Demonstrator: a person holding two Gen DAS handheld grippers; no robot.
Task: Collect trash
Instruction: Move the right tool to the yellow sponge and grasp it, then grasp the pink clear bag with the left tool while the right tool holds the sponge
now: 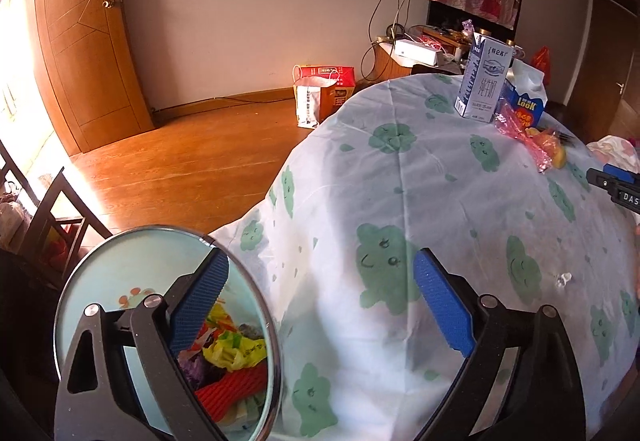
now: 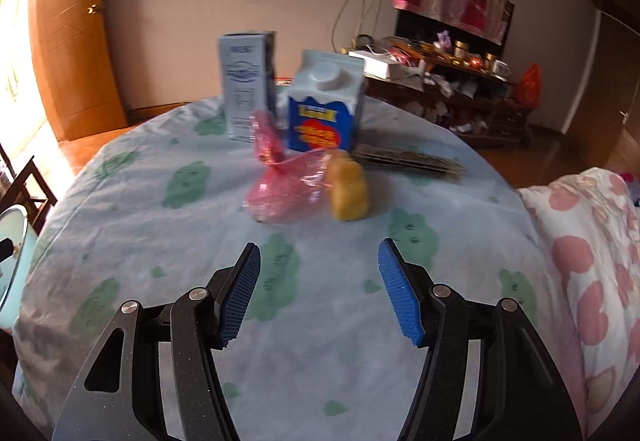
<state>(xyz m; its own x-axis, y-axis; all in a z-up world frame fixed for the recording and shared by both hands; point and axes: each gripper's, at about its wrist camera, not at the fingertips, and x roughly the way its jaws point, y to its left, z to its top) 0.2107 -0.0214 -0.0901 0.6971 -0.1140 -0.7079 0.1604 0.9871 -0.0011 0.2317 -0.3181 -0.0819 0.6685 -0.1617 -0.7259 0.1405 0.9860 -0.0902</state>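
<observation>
On the cloud-print tablecloth (image 2: 160, 281), the trash stands in a far cluster: a tall pale milk carton (image 2: 246, 85), a blue gable-top carton (image 2: 326, 109), a crumpled pink plastic bag (image 2: 284, 181) and a yellow lump (image 2: 348, 189). My right gripper (image 2: 319, 251) hangs open just short of the bag, with nothing between its pads. In the left wrist view, my left gripper (image 1: 320, 261) is wide open and empty over the table's near edge. Its left finger (image 1: 200, 305) overlaps the light blue bin (image 1: 120, 273), which holds colourful wrappers. The cartons (image 1: 482, 81) stand far right.
A flat bundle of thin sticks (image 2: 408, 161) lies behind the yellow lump. A pink-flowered quilt (image 2: 592, 261) borders the table on the right. A small clear scrap (image 1: 562, 279) rests on the cloth. Beyond are a wooden floor (image 1: 180, 169), paper bags (image 1: 320, 93) and a cluttered cabinet (image 2: 460, 89).
</observation>
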